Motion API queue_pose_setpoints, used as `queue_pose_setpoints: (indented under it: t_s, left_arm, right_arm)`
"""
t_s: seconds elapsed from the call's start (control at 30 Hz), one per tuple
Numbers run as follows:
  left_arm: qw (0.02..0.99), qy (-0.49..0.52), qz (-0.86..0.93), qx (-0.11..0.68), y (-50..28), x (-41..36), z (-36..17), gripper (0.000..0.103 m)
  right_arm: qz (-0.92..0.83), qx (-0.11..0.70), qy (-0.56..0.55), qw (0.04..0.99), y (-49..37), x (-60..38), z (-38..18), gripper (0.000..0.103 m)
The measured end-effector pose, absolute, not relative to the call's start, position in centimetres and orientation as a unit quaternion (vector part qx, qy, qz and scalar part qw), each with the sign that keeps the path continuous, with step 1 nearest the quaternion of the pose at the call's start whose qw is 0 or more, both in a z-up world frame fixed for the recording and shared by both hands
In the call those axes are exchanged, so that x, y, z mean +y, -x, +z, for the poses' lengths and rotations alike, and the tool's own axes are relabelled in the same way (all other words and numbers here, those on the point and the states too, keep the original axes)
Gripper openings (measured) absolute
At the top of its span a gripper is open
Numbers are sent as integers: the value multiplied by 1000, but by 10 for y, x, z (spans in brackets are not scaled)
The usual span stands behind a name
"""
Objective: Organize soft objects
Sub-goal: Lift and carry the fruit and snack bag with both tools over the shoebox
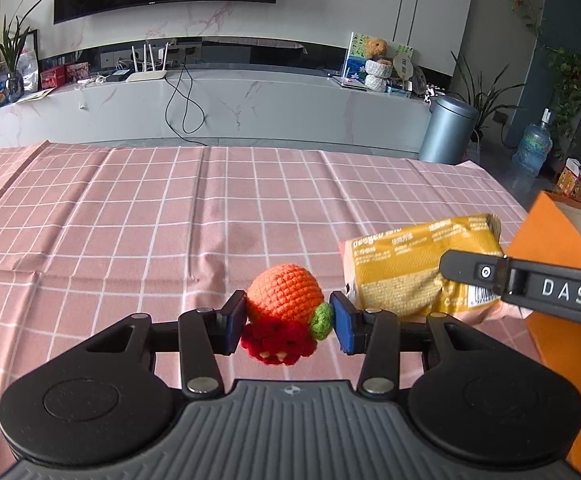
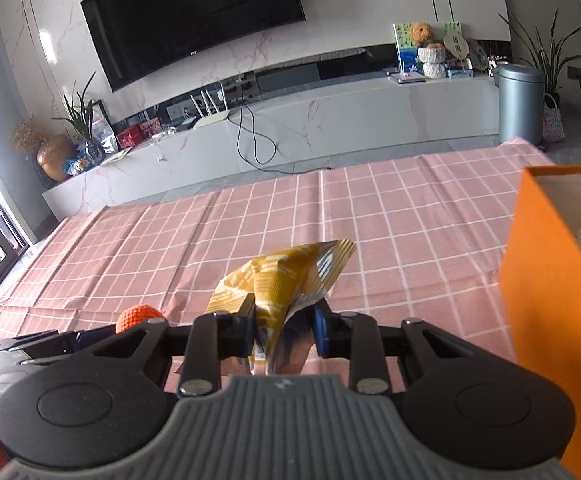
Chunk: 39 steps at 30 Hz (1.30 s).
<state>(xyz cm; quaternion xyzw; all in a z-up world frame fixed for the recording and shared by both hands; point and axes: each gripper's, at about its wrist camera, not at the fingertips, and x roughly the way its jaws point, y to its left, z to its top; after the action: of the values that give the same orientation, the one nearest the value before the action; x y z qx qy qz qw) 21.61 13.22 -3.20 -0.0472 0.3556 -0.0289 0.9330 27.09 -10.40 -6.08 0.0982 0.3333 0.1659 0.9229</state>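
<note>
The left gripper (image 1: 288, 322) clamps a crocheted toy (image 1: 284, 308), orange with red and green parts, above the pink checked tablecloth (image 1: 130, 220). To its right, the right gripper (image 2: 284, 332) pinches a crumpled yellow snack packet (image 2: 280, 280), also lifted off the cloth. An orange box (image 2: 546, 280) stands open at the table's right edge, near the packet.

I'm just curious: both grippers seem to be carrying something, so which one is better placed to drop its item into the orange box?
Probably the right gripper: its yellow snack packet is beside the orange box. The left gripper, with the crocheted toy, is farther away.
</note>
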Motion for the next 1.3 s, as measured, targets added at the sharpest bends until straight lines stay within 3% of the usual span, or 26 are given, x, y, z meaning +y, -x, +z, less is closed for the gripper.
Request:
queue_pose_setpoints:
  t_s: [0.87, 1.3]
  left_arm:
    - [943, 14, -162, 289, -112, 7, 42, 51]
    - [916, -34, -289, 275, -115, -82, 49, 51]
  right_arm:
    - [154, 248, -108, 950, -117, -279, 42, 26]
    - [108, 307, -57, 944, -104, -368, 57, 26]
